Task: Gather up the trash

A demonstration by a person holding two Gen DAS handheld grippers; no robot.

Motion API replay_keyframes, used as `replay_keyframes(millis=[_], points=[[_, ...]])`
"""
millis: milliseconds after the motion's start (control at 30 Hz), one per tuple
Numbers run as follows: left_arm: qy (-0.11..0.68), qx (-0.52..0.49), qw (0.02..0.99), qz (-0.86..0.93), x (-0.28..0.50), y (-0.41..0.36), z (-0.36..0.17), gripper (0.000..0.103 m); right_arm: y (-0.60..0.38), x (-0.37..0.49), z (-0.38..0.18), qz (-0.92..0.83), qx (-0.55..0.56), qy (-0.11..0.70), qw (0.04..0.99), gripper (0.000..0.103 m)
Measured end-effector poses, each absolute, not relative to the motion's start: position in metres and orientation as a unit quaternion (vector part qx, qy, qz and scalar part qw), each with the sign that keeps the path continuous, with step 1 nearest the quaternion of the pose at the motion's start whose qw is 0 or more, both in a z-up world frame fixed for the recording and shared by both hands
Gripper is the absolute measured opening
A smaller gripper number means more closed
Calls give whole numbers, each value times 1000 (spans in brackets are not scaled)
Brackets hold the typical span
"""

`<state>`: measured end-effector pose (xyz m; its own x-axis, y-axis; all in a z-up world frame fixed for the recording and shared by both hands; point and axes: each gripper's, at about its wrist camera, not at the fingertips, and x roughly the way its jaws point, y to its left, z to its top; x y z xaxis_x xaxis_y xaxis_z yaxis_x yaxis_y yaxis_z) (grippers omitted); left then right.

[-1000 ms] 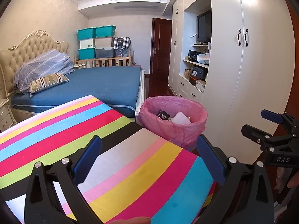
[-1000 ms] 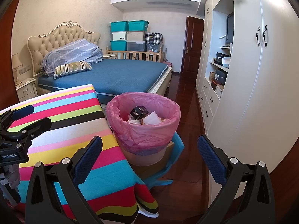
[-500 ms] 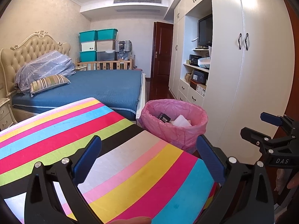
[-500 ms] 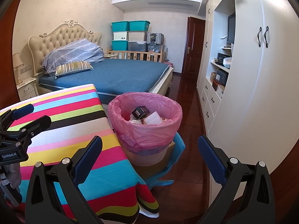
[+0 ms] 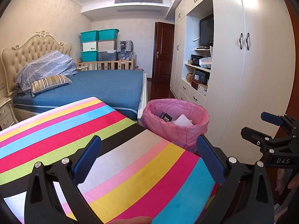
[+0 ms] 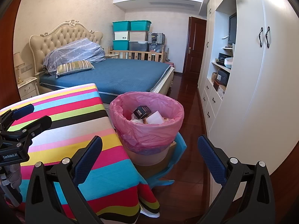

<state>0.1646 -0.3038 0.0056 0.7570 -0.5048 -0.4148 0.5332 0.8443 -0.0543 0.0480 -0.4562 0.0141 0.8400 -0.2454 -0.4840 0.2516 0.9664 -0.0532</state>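
A bin with a pink bag (image 6: 147, 123) stands on the floor by the table's far right corner; it also shows in the left wrist view (image 5: 175, 123). A small black box (image 6: 142, 111) and white crumpled trash (image 6: 154, 119) lie inside it. My left gripper (image 5: 149, 156) is open and empty above the striped tablecloth (image 5: 74, 130). My right gripper (image 6: 149, 156) is open and empty, held off the table's right edge, short of the bin. Each gripper shows in the other's view, the right one (image 5: 269, 128) and the left one (image 6: 28, 117).
A blue bed (image 6: 112, 74) lies behind the table. White wardrobes (image 6: 261, 93) with shelves line the right wall. Dark wood floor (image 6: 188, 112) runs between bin and wardrobes. A blue sheet (image 6: 179, 158) lies under the bin. Storage boxes (image 6: 130, 35) stack at the back.
Both views have shifted slightly, as the grippers drift a little back and up. Both stay open and empty; the bin and trash have not moved.
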Motion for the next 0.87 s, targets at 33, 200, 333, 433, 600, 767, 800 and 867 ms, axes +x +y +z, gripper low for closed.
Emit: replay_keyframes(millis=[33, 200, 333, 433, 600, 767, 800, 867], points=[[212, 34, 937, -277, 165, -303, 5, 98, -456, 48, 14, -129, 6, 252, 959, 96], [212, 35, 938, -273, 164, -302, 2, 98, -456, 48, 14, -130, 6, 252, 959, 96], [211, 37, 939, -269, 163, -302, 2, 98, -455, 48, 14, -129, 7, 252, 959, 96], [208, 42, 941, -264, 161, -302, 2, 98, -456, 48, 14, -130, 6, 252, 959, 96], [201, 51, 944, -258, 157, -301, 3, 98, -455, 48, 14, -130, 6, 253, 959, 96], [235, 43, 934, -267, 167, -285, 5, 98, -448, 52, 9, -120, 4, 257, 959, 96], [241, 44, 934, -260, 169, -279, 4, 98, -442, 54, 7, -112, 4, 259, 959, 96], [259, 51, 935, -238, 177, -257, 2, 98, -431, 61, 3, -97, 2, 267, 959, 96]])
